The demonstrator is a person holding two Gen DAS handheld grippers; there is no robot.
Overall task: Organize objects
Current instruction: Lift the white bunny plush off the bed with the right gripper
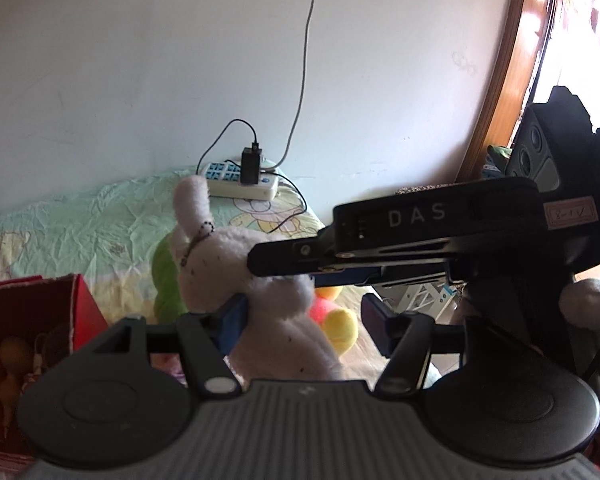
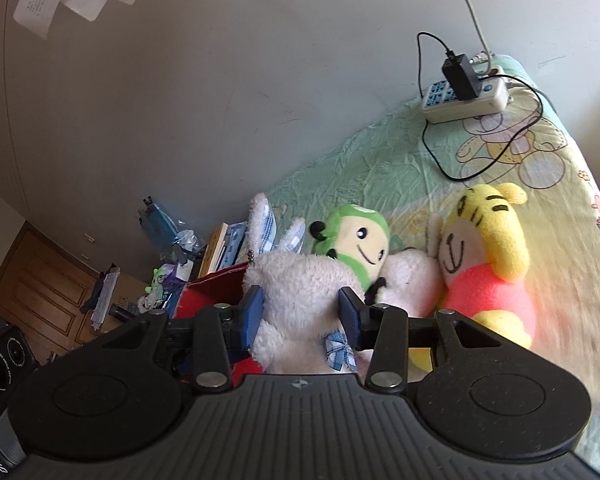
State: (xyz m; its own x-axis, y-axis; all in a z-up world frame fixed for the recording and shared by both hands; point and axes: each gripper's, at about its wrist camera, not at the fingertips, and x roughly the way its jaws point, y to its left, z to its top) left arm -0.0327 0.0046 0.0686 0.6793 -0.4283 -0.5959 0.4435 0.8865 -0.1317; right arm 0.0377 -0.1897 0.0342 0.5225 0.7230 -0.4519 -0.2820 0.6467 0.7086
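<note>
A white plush rabbit [image 1: 256, 276] with a bead chain on its ear is held between both grippers above the bed. My left gripper [image 1: 304, 320] is open, its left pad against the rabbit's side and its right pad apart from it. My right gripper [image 2: 300, 314] is shut on the rabbit [image 2: 296, 296], pads pressing both sides near a blue checked bow [image 2: 338, 350]. The right gripper's body [image 1: 420, 236] crosses the left wrist view. A green monkey plush [image 2: 356, 240] and a yellow-and-pink tiger plush [image 2: 484, 256] lie on the bed behind.
A red box [image 1: 40, 320] holding small items sits at the left. A white power strip [image 2: 464, 98] with a black charger and cables lies at the far end of the bed sheet [image 2: 380, 168]. Shelves with clutter [image 2: 168, 276] stand beyond the box.
</note>
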